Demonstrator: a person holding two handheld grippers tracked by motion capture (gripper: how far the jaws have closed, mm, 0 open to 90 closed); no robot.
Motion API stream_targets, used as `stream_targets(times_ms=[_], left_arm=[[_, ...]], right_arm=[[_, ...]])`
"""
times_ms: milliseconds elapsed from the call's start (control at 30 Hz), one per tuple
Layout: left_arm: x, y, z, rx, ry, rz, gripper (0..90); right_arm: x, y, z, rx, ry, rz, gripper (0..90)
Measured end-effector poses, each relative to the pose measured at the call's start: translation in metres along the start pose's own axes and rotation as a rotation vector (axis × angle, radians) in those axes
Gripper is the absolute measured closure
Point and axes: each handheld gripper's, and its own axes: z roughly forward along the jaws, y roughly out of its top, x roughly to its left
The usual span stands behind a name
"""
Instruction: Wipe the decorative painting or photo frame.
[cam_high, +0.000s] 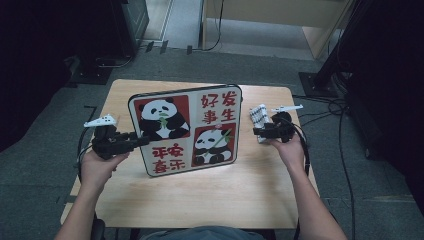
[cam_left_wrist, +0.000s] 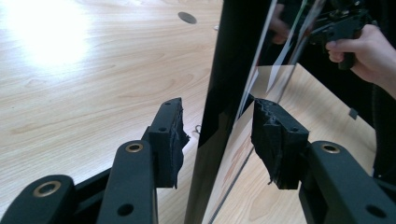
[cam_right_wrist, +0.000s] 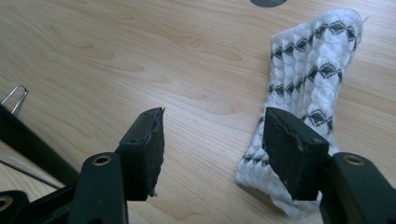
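Left gripper (cam_left_wrist: 217, 140) stands part-open astride the upright panda board's (cam_high: 185, 131) edge, pads clear; board's face unseen there.

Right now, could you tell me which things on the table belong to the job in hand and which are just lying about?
In hand:
- panda board, its edge between the left gripper's open jaws
- white knitted cloth, by the open right gripper

Lying about:
- cables on the floor
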Motion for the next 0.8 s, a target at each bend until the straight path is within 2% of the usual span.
stream_targets(times_ms=[267,400,500,700,800], left_arm=[[0.0028,0.0003,0.0021,-0.006,0.004,0.007,53.3],[0.0060,0.0005,0.0036,-0.002,-0.013,-0.008,51.6],[0.0051,0.0004,0.0032,-0.008,-0.003,0.002,50.6],[0.0059,-0.0007,-0.0012,-0.010,0.006,0.013,48.7],[0.0060,-0.0016,-0.0038,-0.010,0.013,0.015,47.8]], right_arm=[[-0.0022,-0.0003,0.0007,0.003,0.003,0.008,41.2],[-0.0024,-0.0005,0.0025,0.008,0.008,0.007,41.1],[-0.0031,-0.0011,0.0053,0.022,0.007,-0.008,41.1],[-0.0066,-0.0012,0.0066,0.013,0.006,-0.003,41.5],[-0.0067,-0.0011,0.0068,0.003,0.004,-0.015,41.9]])
